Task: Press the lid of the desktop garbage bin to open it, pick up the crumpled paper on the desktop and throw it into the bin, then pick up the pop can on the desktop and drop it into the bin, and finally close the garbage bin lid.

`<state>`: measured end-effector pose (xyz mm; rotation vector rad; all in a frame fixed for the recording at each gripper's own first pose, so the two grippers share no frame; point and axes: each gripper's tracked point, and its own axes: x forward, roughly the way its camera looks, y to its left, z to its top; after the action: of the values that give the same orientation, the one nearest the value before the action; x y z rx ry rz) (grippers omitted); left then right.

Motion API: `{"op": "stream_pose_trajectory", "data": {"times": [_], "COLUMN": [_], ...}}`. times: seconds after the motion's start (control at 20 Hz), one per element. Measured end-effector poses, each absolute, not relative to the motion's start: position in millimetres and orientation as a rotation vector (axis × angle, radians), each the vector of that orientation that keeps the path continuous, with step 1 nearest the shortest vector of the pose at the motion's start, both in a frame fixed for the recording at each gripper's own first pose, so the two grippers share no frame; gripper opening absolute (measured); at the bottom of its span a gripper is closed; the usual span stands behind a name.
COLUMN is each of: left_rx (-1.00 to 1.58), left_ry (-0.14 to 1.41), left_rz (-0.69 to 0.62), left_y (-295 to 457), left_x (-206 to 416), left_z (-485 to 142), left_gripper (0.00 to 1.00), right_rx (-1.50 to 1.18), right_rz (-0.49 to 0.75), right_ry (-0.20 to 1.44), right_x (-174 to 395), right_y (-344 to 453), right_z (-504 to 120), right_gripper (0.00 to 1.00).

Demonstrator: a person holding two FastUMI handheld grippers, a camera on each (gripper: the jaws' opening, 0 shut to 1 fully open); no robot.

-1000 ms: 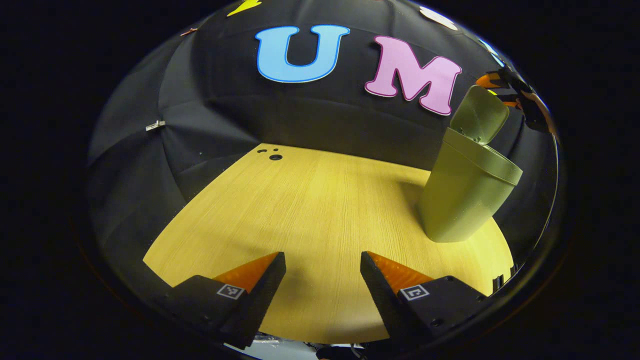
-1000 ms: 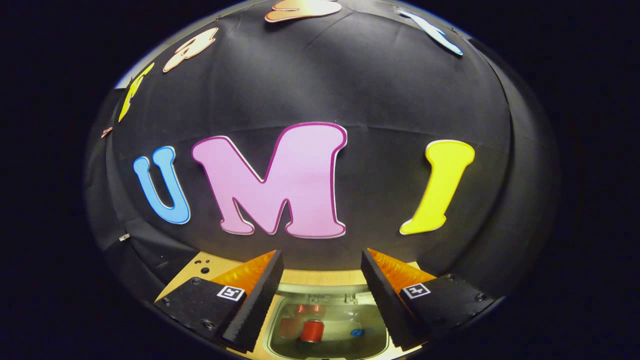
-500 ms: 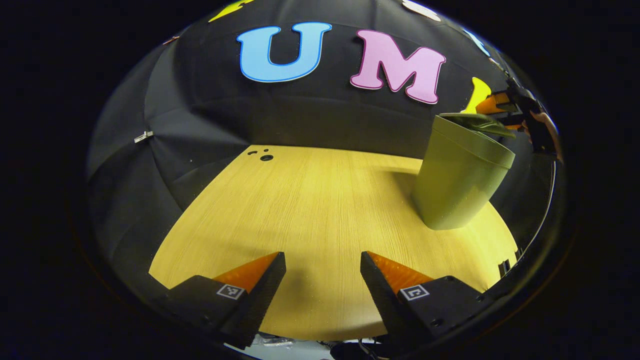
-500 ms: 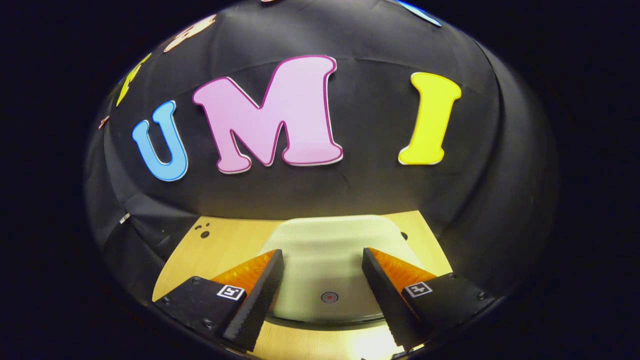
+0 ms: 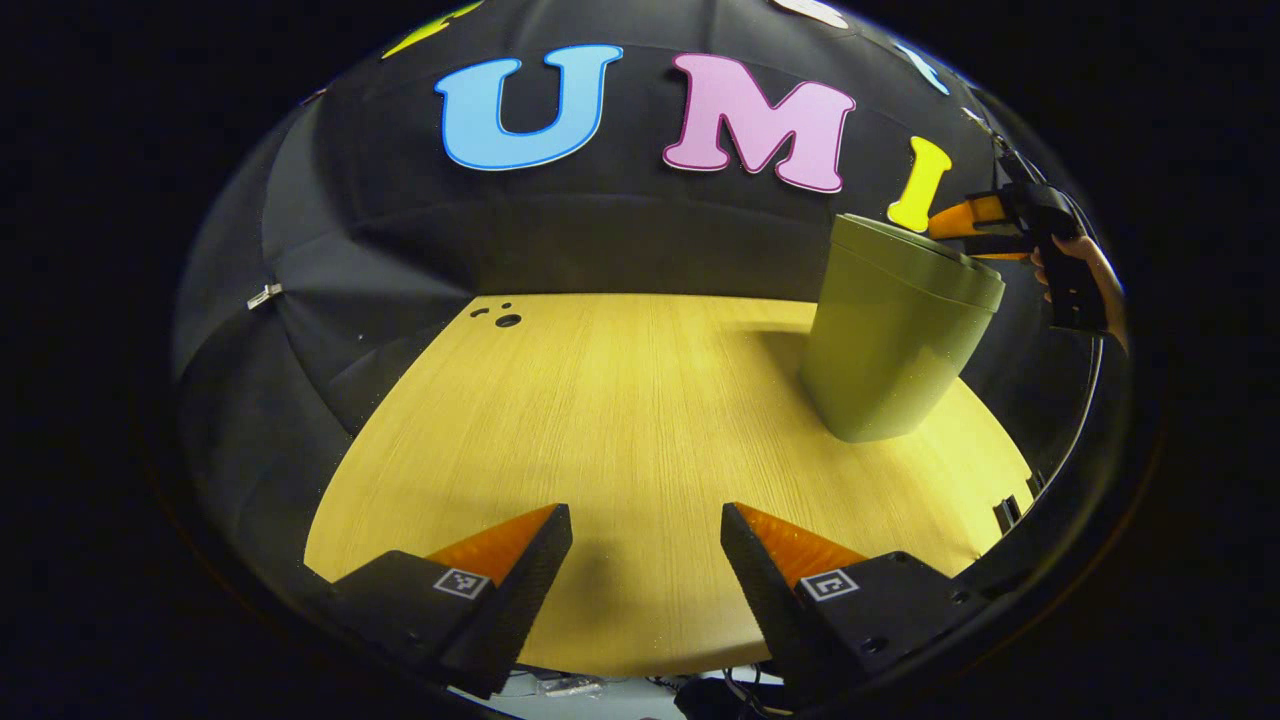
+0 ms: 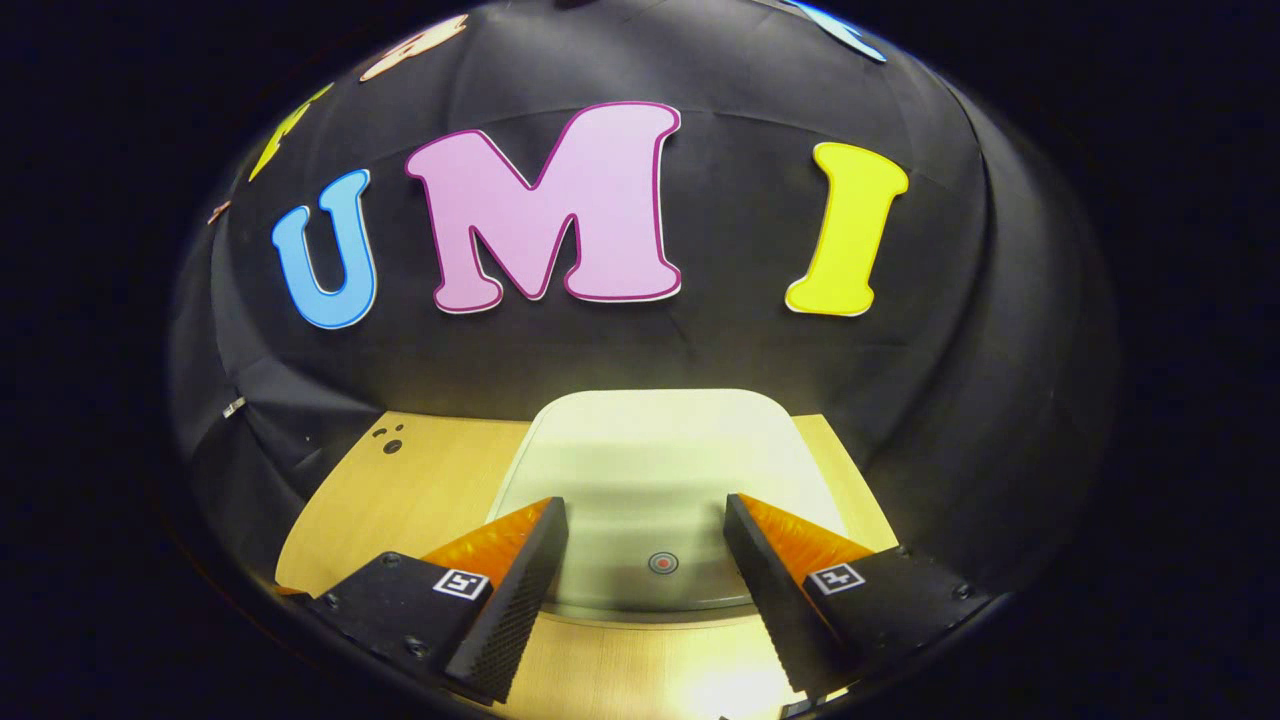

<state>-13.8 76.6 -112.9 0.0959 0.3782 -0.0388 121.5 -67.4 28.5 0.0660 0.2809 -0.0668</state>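
- the garbage bin (image 5: 900,335) stands upright on the wooden desktop (image 5: 620,420), toward its far edge and close to the black booth wall; every place below is given from the bin.
- what has changed: a second ago its lid (image 6: 650,490) was tipped up and a red pop can lay inside with other scraps. half a second ago the lid was coming down. now it lies flat and flush with the rim, so the bin is shut with the can inside.
- the right gripper (image 6: 645,560) hangs just above the near edge of the lid, fingers spread apart with nothing between them. its view has the small round red mark (image 6: 662,563) on the lid midway between the tips.
- the left gripper view catches that same gripper at the bin's upper right, just beside the rim, with a hand (image 5: 1085,270) behind it. whether a tip touches the lid i cannot tell.
- the left gripper (image 5: 645,560) is well apart from the bin, low over the near part of the desktop, fingers apart and holding nothing.
- no crumpled paper or can lies on the desktop around the bin.
- judgement: the closing step looks done and the task is at or near its end. what's left is to lift the right gripper off without nudging the lid open.
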Motion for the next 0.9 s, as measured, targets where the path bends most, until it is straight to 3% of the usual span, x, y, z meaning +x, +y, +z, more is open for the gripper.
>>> {"op": "stream_pose_trajectory", "data": {"times": [0.45,0.9], "left_rx": [0.093,0.075], "left_ry": [0.352,0.16], "left_rz": [-0.095,-0.128], "left_y": [80,76], "left_x": [-18,-22], "left_z": [-107,-36], "left_gripper": [0.97,0.97], "right_rx": [0.047,0.037], "right_rz": [-0.073,-0.111], "right_ry": [0.224,0.128], "right_x": [125,103], "right_y": [-72,-57], "right_z": [15,26], "right_gripper": [1.0,0.99]}}
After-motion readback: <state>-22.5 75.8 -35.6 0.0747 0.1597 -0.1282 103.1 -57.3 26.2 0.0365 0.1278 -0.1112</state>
